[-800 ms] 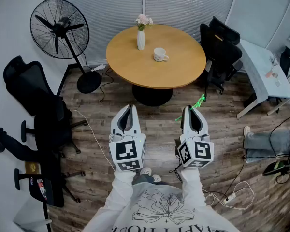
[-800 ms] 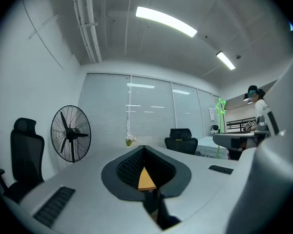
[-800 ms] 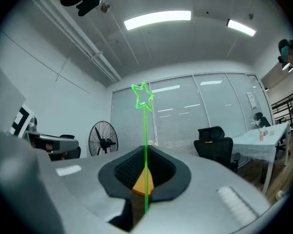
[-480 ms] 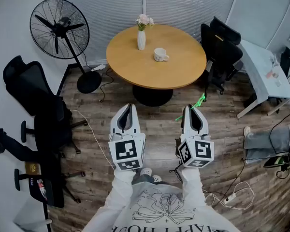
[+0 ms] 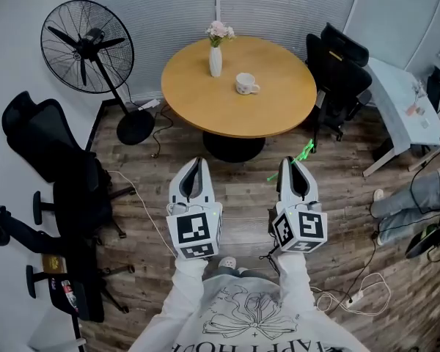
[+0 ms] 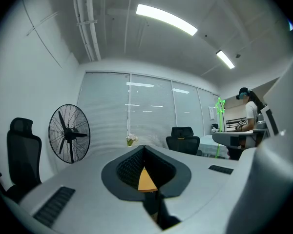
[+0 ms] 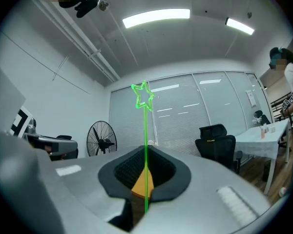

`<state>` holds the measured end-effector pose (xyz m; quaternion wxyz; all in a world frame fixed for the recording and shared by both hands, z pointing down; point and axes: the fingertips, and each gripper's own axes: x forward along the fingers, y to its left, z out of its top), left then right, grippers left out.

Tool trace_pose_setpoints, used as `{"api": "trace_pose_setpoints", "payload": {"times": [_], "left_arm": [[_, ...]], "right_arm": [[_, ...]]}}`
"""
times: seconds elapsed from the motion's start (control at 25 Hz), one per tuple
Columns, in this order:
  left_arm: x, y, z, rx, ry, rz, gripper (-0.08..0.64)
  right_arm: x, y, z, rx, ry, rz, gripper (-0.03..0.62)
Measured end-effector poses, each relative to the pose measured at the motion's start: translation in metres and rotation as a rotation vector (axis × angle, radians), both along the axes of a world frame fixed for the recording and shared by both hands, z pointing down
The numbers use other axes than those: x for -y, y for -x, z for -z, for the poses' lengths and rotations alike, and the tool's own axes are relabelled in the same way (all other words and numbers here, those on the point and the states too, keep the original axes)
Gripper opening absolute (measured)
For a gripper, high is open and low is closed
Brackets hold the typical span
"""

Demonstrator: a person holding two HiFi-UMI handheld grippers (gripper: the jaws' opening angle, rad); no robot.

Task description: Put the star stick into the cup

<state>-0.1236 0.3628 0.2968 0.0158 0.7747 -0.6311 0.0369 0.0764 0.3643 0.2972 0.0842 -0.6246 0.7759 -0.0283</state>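
Observation:
A white cup (image 5: 245, 84) stands on the round wooden table (image 5: 279, 116), next to a white vase with pink flowers (image 5: 215, 53). My right gripper (image 5: 292, 164) is shut on the green star stick (image 5: 299, 155), held over the floor well short of the table. In the right gripper view the star stick (image 7: 145, 145) rises straight up between the jaws, its star at the top. My left gripper (image 5: 195, 163) is shut with nothing in it, level with the right one. The star stick (image 6: 218, 126) also shows at the right of the left gripper view.
A standing fan (image 5: 88, 48) is at the left of the table. Black office chairs stand at the left (image 5: 51, 152) and behind the table at the right (image 5: 341, 72). A white desk (image 5: 400, 97) and a seated person's legs (image 5: 411, 200) are at the far right. Cables (image 5: 356, 295) lie on the wood floor.
The view has shifted slightly; both grippers keep their pose with the stick held. The seated person's legs at the right have moved a little.

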Motion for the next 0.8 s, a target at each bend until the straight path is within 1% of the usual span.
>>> {"api": "trace_pose_setpoints", "payload": {"times": [0.28,0.4,0.64,0.8], "left_arm": [[0.011,0.013,-0.009,0.002,0.010,-0.016,0.006],[0.020,0.010,-0.013,-0.003,0.022,-0.020,0.006],[0.048,0.008,-0.016,0.004,0.025,-0.024,0.006],[0.076,0.007,-0.016,0.010,0.022,-0.016,0.006]], "right_arm": [[0.008,0.013,-0.008,-0.003,0.010,-0.011,0.026],[0.016,0.011,-0.010,-0.008,0.017,-0.016,0.026],[0.044,0.012,-0.016,-0.002,0.029,-0.010,0.026],[0.073,0.012,-0.017,-0.002,0.026,0.002,0.026]]}}
